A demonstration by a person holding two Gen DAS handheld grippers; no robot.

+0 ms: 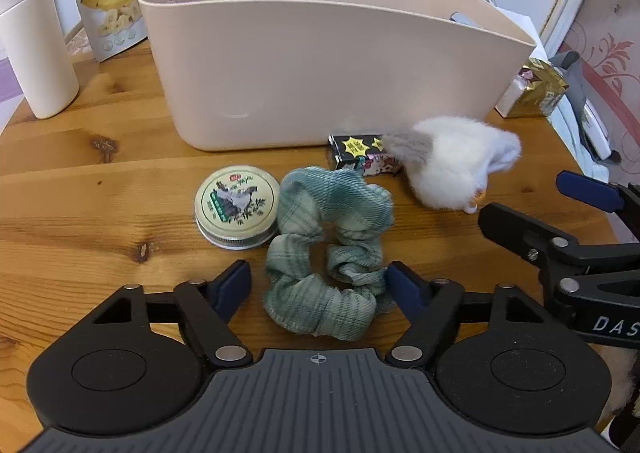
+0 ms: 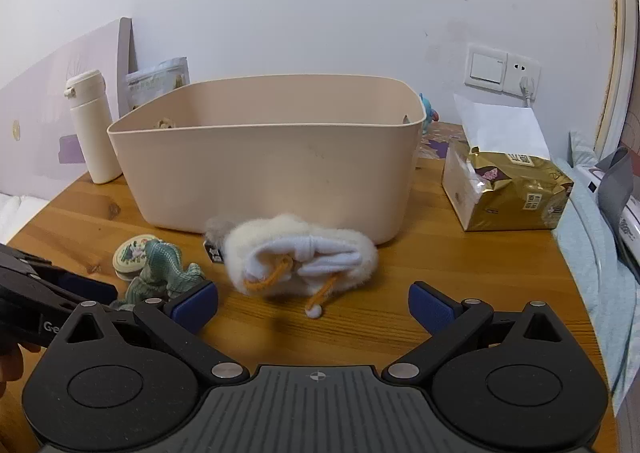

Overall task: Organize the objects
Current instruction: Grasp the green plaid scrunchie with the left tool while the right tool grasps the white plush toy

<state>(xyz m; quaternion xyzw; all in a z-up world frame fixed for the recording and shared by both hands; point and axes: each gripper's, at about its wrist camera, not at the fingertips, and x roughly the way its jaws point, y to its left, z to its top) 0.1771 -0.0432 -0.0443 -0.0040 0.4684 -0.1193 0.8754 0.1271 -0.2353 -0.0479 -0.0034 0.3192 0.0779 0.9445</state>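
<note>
A green plaid scrunchie (image 1: 328, 249) lies on the wooden table (image 1: 100, 205), and its near loop sits between the fingers of my left gripper (image 1: 318, 283). The right pad touches the cloth, the left pad stands clear of it, so the jaws are open. Beside the scrunchie is a round tin (image 1: 237, 206). Behind it are a small black box (image 1: 354, 155) and a fluffy white pouch (image 2: 300, 253) with orange cords. A beige bin (image 1: 320, 69) stands at the back. My right gripper (image 2: 314, 305) hangs open just short of the pouch, with nothing between its fingers.
A white bottle (image 1: 36, 41) and a banana snack bag (image 1: 112, 1) stand left of the bin. A gold tissue pack (image 2: 512, 189) sits at the right. The table's round edge (image 2: 576, 293) drops off to bedding on the right. Something small shows inside the bin (image 2: 164, 123).
</note>
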